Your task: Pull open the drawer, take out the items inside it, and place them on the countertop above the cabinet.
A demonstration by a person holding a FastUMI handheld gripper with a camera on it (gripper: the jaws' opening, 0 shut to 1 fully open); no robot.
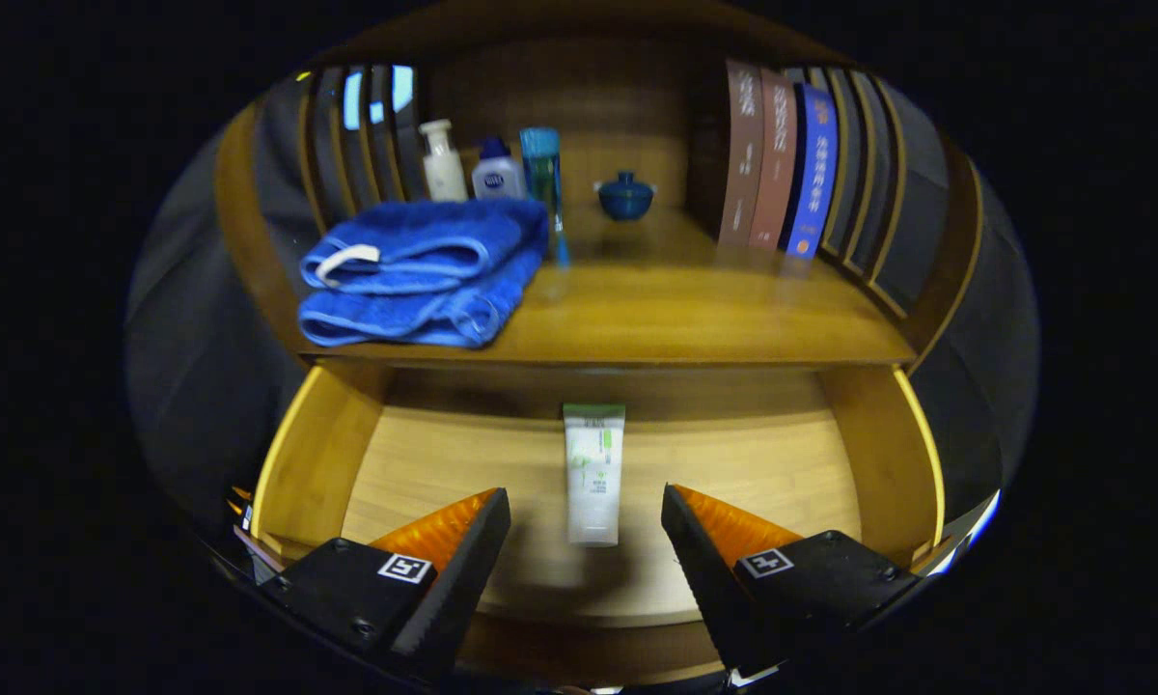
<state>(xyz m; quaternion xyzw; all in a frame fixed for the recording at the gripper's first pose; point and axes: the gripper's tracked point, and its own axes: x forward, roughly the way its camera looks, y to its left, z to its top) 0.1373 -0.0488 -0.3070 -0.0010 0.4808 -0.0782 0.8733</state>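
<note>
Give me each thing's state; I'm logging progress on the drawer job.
drawer: pulled open.
tube: lying flat in the drawer, untouched.
claw: open, fingers either side of the tube's near end.
towel: folded on the countertop.
books: upright.

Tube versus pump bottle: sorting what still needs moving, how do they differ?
The tube lies flat in the open drawer; the pump bottle stands upright on the countertop. The tube lies just ahead of the open hand-held gripper, the bottle far beyond. Both are whitish.
</note>
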